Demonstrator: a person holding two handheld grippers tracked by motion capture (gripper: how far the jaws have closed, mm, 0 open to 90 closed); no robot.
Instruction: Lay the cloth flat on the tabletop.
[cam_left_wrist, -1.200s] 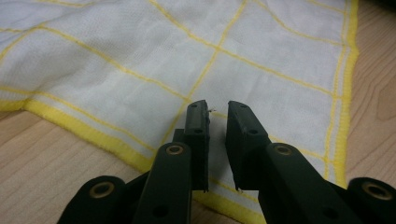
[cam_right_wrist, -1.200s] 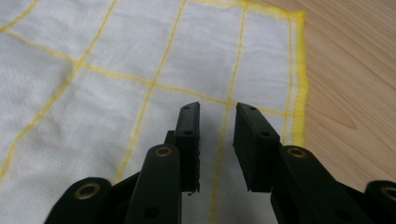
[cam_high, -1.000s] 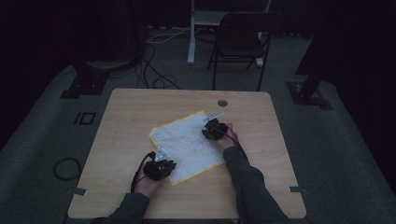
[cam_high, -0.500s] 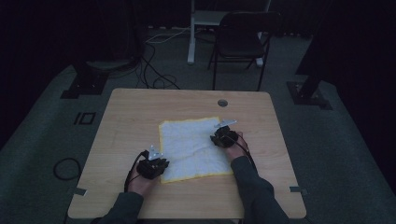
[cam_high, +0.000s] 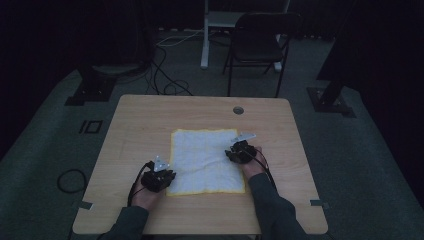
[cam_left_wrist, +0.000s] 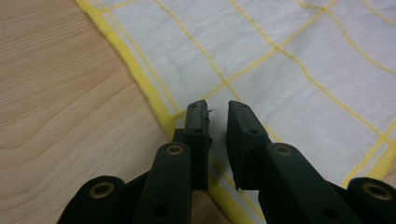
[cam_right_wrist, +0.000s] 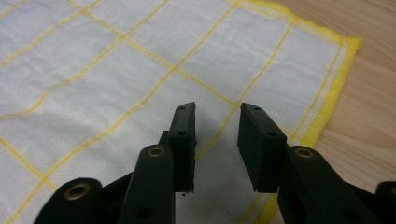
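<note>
A white cloth (cam_high: 205, 160) with a yellow grid and yellow hem lies flat and square on the wooden table (cam_high: 150, 125). My left gripper (cam_high: 167, 181) rests at the cloth's near left corner. In the left gripper view its jaws (cam_left_wrist: 217, 112) stand a narrow gap apart over the hem, with the cloth (cam_left_wrist: 289, 60) flat beneath and nothing pinched. My right gripper (cam_high: 232, 152) hovers over the cloth's right edge. Its jaws (cam_right_wrist: 217, 116) have just been opening and stand apart above the cloth (cam_right_wrist: 116, 60), with nothing between them.
A round cable hole (cam_high: 238, 110) sits in the table top near the far edge. Beyond the table stands a dark folding chair (cam_high: 262, 42), with cables (cam_high: 165, 85) on the floor and dark stand bases at both sides.
The cloth lay crumpled and diagonal a second ago and now lies spread flat and square. My right gripper moved rightward and a little nearer. The left stayed at the near left corner.
</note>
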